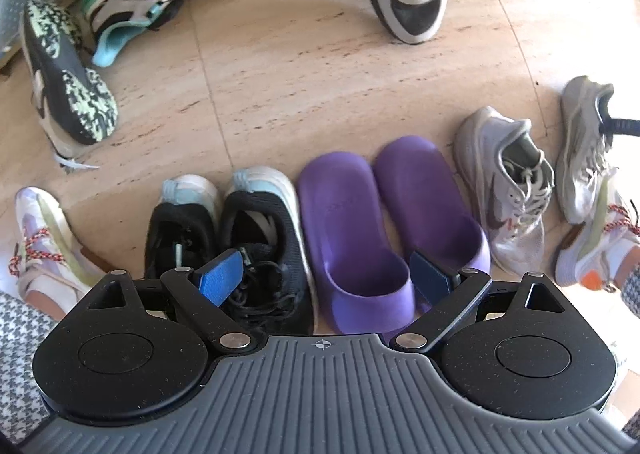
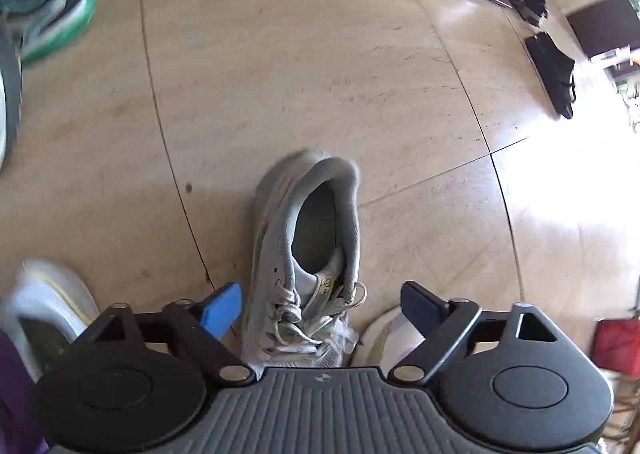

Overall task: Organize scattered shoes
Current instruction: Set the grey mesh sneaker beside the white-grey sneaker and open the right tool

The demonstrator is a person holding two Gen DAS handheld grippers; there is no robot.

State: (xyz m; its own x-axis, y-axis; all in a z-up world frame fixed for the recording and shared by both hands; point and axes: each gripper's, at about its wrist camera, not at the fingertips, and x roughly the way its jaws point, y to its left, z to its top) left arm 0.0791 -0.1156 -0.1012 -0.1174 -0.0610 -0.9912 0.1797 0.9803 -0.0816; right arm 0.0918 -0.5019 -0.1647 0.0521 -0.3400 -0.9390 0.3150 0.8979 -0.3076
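So the right gripper (image 2: 320, 308) is wide open, pads clear on both sides of a grey lace-up sneaker (image 2: 310, 254) that sits upright on the tile floor (image 2: 280, 74), heel opening facing away from the camera. Nothing is clamped. The left gripper (image 1: 326, 278) is spread apart too, hanging empty above the lined-up row: a black knit sneaker pair (image 1: 244, 238), then purple slides (image 1: 368, 222), then a white-grey running shoe (image 1: 504, 190).

From the left wrist view, the grey sneaker (image 1: 580, 142) looks to be just past that running shoe, though that edge is badly warped, so I'm not certain it's flush with the row.

If it's meant as the mate, I'd nudge it parallel and heel-aligned with its neighbour before lifting away. Keep the pads off the loose laces so they don't snag and drag it crooked.
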